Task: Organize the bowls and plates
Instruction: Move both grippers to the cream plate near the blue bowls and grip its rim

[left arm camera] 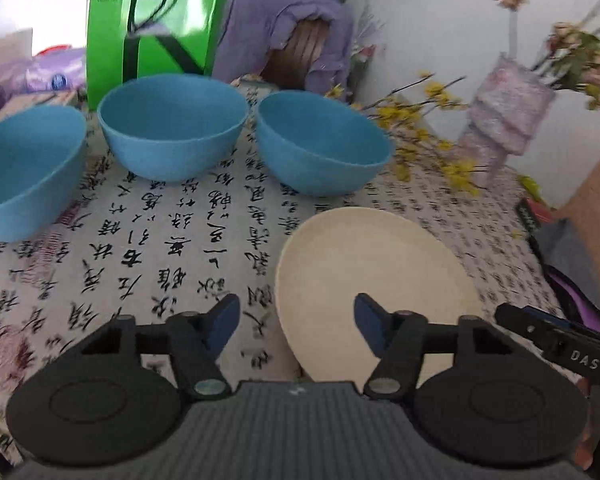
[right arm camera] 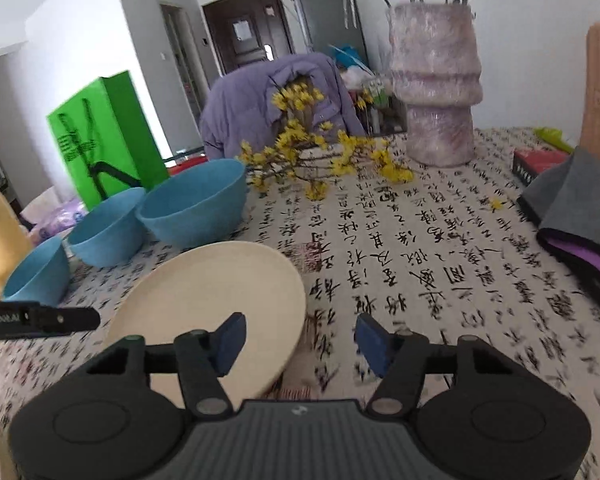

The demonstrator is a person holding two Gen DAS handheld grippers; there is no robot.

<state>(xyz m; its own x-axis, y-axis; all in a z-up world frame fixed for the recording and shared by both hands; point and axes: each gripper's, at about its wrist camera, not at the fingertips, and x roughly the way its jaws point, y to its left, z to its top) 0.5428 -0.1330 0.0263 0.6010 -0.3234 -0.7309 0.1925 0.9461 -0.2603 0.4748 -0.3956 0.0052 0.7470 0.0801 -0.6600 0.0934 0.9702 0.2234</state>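
Three blue bowls stand in a row on the calligraphy tablecloth: left (left arm camera: 24, 172), middle (left arm camera: 172, 128), right (left arm camera: 320, 144). They also show in the right wrist view (right arm camera: 196, 208) (right arm camera: 104, 228) (right arm camera: 40, 272). A cream plate (left arm camera: 376, 288) lies in front of the right bowl; it also shows in the right wrist view (right arm camera: 208, 304). My left gripper (left arm camera: 296, 324) is open and empty over the plate's near left edge. My right gripper (right arm camera: 300, 340) is open and empty at the plate's near right edge. Its tip shows in the left wrist view (left arm camera: 556, 340).
A green paper bag (left arm camera: 152, 28) stands behind the bowls. A purple vase (right arm camera: 436, 84) with flowers and a yellow flower branch (right arm camera: 316, 160) sit at the far side. A grey and purple cloth (right arm camera: 580, 216) and a red box (right arm camera: 536, 164) lie at the right edge.
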